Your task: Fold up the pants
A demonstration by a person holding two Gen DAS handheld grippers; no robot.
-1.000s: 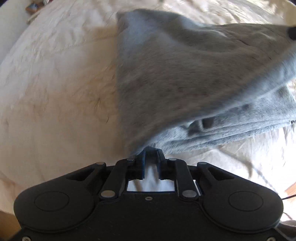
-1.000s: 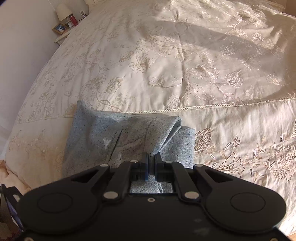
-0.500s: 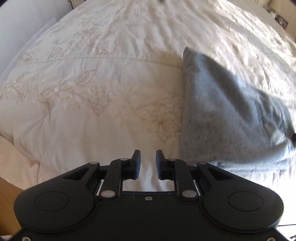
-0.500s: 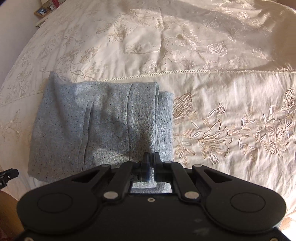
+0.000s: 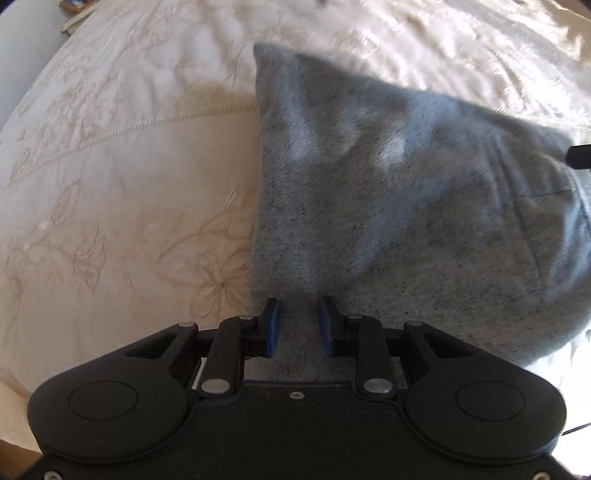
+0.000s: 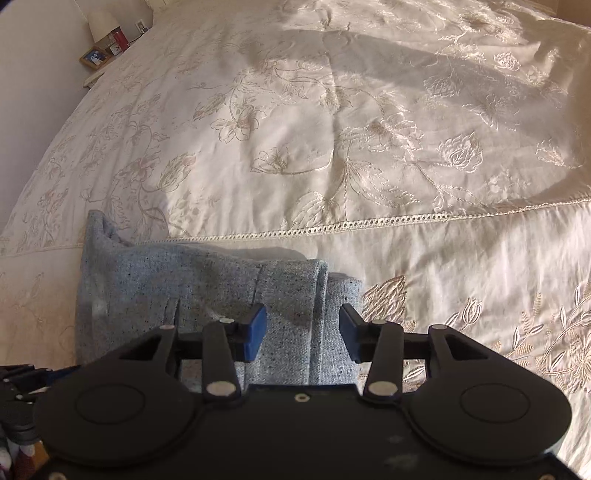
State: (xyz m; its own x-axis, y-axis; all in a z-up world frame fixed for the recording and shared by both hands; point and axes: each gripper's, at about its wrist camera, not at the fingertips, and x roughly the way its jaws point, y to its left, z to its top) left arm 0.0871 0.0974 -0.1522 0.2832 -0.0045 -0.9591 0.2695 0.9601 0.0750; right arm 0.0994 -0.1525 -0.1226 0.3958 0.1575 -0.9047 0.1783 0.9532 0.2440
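Observation:
The grey pants lie folded into a thick pad on the cream bedspread. My left gripper hovers over their near left corner. Its jaws are opening, and the cloth shows below the gap without either pad pressing on it. In the right wrist view the pants lie at the lower left, with a stacked folded edge on their right side. My right gripper points down over that edge. Its jaws are opening wide, the cloth lies loose beneath them, and neither pad presses on it.
The embroidered bedspread stretches far ahead and to the right. A nightstand with a lamp and a photo frame stands by the wall at the far left. A black part of the other tool shows at the lower left.
My left gripper let go of the lifted cloth, swung off to the bedspread, then came back over the pants with wider jaws. My right gripper sank and opened off the folded edge.

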